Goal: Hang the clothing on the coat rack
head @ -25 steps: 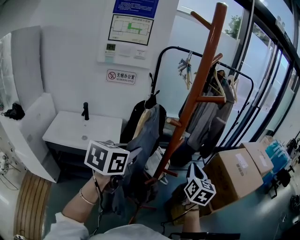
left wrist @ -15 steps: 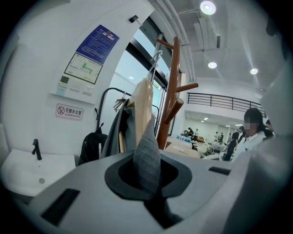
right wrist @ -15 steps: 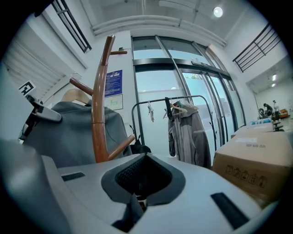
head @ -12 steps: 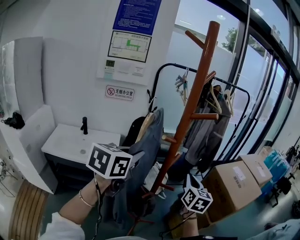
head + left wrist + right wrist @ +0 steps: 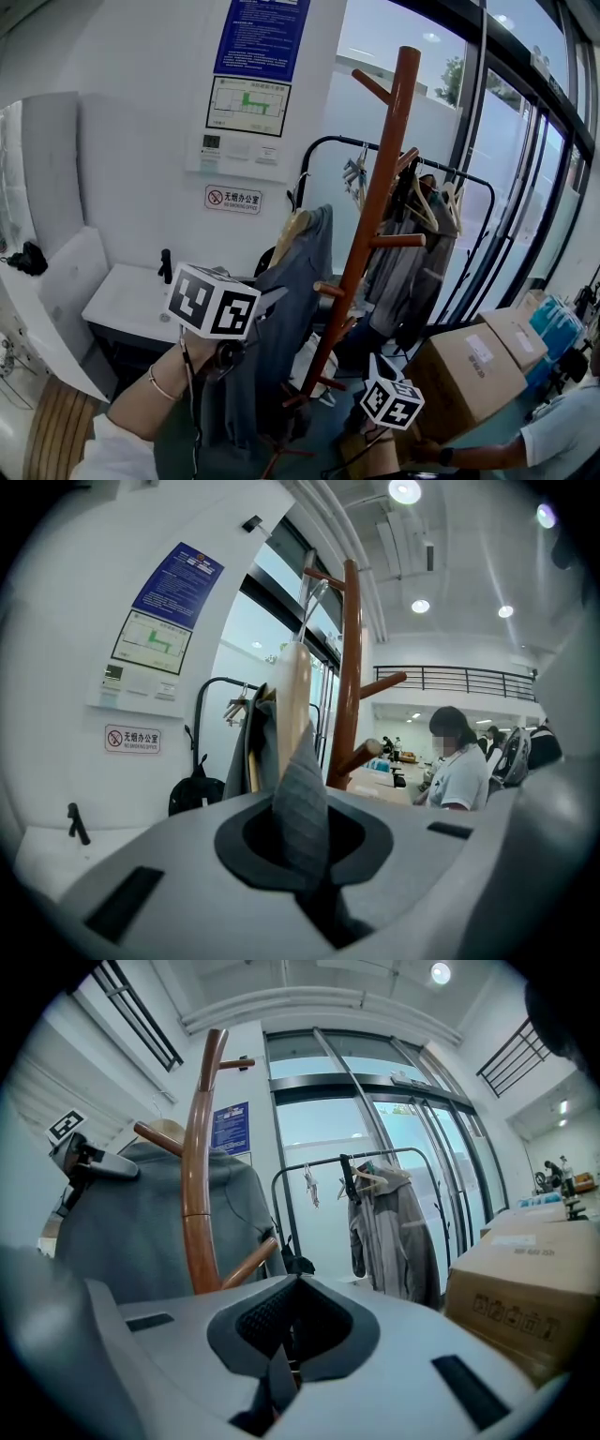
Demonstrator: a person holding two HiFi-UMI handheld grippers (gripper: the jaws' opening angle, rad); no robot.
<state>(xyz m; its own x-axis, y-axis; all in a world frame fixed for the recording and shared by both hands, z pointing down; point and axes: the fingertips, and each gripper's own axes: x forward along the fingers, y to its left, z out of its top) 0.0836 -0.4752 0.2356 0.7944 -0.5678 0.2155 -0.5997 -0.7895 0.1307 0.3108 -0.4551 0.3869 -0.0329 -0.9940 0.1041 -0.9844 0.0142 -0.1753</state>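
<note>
The grey garment (image 5: 286, 309) hangs on a wooden hanger (image 5: 292, 700) just left of the brown wooden coat rack (image 5: 375, 206). My left gripper (image 5: 300, 841) is shut on a fold of the grey fabric and holds the garment up beside the pole. The hanger's metal hook (image 5: 312, 602) rises next to a rack peg (image 5: 389, 680) without touching it. My right gripper (image 5: 284, 1340) sits low near the rack's base, under its marker cube (image 5: 392, 401). Its jaws are together, with only a thin grey sliver in the slit. It looks at the pole (image 5: 197, 1194) and the garment (image 5: 131, 1222).
A black clothes rail (image 5: 441, 173) with hung jackets (image 5: 417, 253) stands behind the rack. Cardboard boxes (image 5: 473, 352) sit at the right, and a white sink counter (image 5: 127, 300) at the left. A person's arm (image 5: 525, 441) shows at the lower right. Another person (image 5: 457, 771) is beyond the rack.
The left gripper has lifted the garment and hanger higher beside the pole. The view has tilted upward. A person's arm in a white sleeve has come in at the lower right.
</note>
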